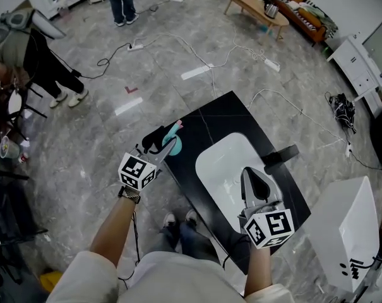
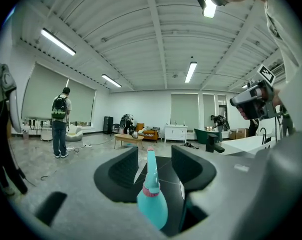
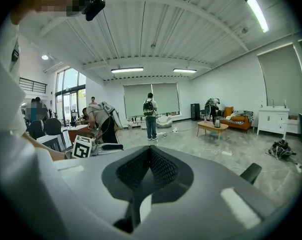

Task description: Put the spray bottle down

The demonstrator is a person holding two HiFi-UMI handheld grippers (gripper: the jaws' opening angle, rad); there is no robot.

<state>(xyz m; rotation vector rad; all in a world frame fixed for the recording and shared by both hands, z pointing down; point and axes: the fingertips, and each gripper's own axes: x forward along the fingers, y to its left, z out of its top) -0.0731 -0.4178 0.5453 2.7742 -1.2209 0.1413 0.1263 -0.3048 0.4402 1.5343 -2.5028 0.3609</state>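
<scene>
A turquoise spray bottle (image 1: 173,145) with a pink collar stands upright near the left edge of the black counter (image 1: 222,115). In the left gripper view the bottle (image 2: 151,199) rises between the two jaws, which stand wide apart and do not press on it. My left gripper (image 1: 162,142) (image 2: 154,166) is open around it. Over the white sink (image 1: 225,163), my right gripper (image 1: 249,173) (image 3: 150,153) is shut with its jaws meeting at the tip and nothing between them.
A black faucet (image 1: 280,154) sits at the sink's right side. A white cabinet (image 1: 342,232) stands right of the counter. Cables (image 1: 178,43) trail over the grey floor. A person (image 1: 121,2) stands far back, another (image 1: 39,62) bends at the left. A low wooden table (image 1: 257,8) is far right.
</scene>
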